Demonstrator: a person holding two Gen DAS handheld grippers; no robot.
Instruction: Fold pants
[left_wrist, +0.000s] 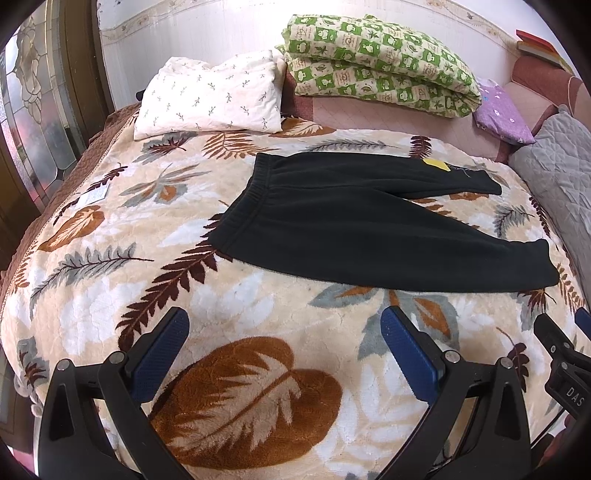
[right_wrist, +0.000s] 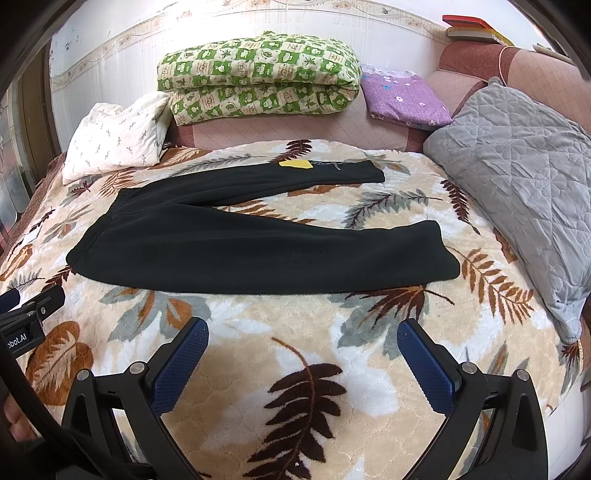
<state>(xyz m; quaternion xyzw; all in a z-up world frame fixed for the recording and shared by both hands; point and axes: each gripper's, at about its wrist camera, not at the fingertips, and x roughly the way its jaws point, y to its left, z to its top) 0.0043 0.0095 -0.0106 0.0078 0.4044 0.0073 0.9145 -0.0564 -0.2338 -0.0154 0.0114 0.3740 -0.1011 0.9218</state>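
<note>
Here, one black pants, two legs, two wide-apart claws hovering.

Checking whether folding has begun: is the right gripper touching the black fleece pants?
Apart. In the right wrist view, the open right gripper sits short of the black fleece pants, with a strip of leaf-print blanket between them.
</note>
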